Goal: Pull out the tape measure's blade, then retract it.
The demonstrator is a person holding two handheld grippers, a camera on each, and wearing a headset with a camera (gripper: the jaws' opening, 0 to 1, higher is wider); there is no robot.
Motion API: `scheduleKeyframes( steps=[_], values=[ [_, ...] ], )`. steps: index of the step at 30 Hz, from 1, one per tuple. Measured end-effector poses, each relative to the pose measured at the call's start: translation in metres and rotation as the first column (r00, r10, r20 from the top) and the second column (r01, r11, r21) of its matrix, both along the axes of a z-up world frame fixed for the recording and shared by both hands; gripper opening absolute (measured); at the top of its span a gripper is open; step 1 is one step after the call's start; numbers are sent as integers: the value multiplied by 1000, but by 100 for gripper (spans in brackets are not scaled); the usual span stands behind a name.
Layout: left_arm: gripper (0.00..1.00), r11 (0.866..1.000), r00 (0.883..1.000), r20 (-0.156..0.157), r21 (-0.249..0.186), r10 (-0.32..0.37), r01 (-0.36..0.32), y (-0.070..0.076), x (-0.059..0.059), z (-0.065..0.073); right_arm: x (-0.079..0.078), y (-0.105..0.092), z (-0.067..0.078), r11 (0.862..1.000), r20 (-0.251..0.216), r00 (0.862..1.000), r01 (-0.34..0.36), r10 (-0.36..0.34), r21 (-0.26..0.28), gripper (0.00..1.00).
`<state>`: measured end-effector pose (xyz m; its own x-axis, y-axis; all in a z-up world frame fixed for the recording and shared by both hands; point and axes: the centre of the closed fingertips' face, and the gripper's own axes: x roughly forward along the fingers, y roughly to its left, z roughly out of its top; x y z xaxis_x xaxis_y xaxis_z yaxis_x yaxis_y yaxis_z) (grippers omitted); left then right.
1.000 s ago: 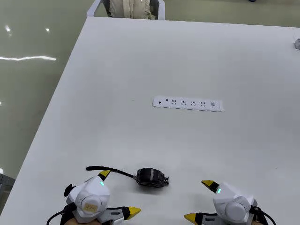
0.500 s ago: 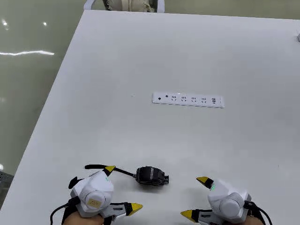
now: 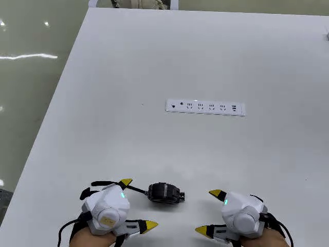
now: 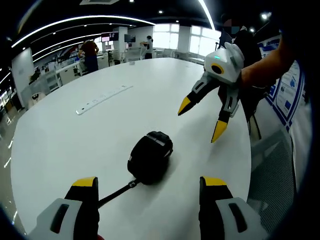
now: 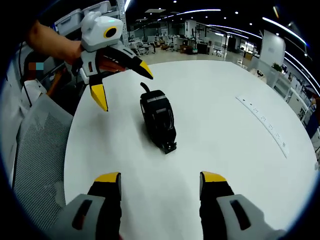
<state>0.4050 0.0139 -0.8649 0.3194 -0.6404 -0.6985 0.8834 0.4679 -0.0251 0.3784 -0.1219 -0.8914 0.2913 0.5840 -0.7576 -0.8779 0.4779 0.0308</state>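
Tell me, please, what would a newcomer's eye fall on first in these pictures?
The black tape measure lies on the white table near the person's edge, flanked by the left gripper and right gripper, whose yellow-tipped jaws stand open and apart from it. Farther out, a white power strip lies mid-table.

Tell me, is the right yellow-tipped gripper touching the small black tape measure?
Apart. The right gripper view shows bare white table between the open jaws of the right yellow-tipped gripper and the small black tape measure, which lies ahead of them.
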Motion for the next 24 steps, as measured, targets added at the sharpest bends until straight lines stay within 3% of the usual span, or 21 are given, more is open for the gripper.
scheduleKeyframes(
  steps=[24],
  values=[
    [73,990,991,11,45,-131,130,-19,9,-8,14,19,-16,994,-7,994,-109,108,-23,55]
  ],
)
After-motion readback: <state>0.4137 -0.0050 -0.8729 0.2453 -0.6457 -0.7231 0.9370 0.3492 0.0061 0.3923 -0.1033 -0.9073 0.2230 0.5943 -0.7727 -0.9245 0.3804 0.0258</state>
